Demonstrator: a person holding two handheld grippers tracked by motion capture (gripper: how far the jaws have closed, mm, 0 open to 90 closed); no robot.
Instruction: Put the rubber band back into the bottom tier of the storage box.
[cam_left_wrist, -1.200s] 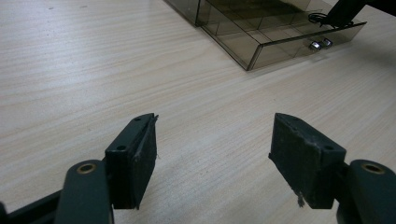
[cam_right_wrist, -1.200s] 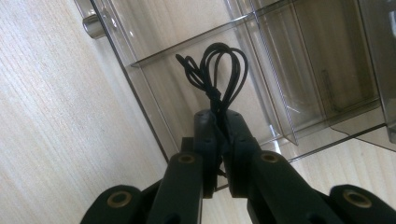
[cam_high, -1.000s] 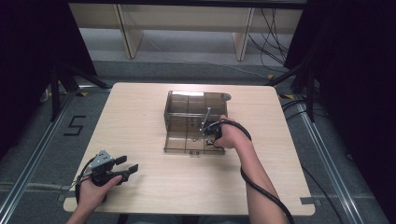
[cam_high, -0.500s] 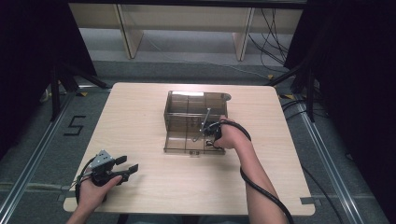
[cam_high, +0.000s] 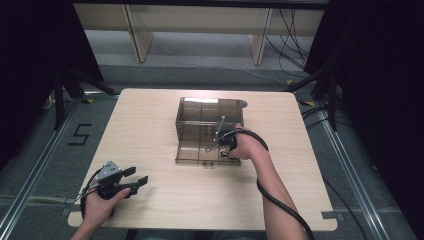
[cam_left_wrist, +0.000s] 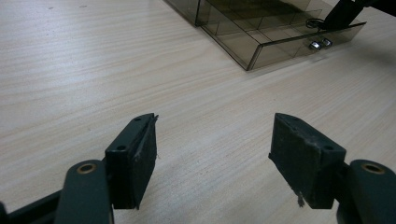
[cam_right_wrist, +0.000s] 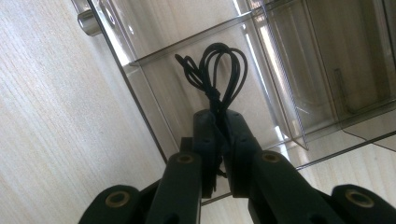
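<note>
So my right tool (cam_right_wrist: 223, 140) is clamped tight on a little coiled black cable (cam_right_wrist: 217, 74), holding it over the front compartment of the smoky clear organizer box (cam_high: 200, 130), which sits mid-frame in the high view on the bench (cam_high: 150, 115). In the right gripper view the loops stick up past the jaws (near frame centre). My left tool (cam_left_wrist: 215, 163) is down at the lower left, jaws spread wide over bare wood, holding nothing.
</note>
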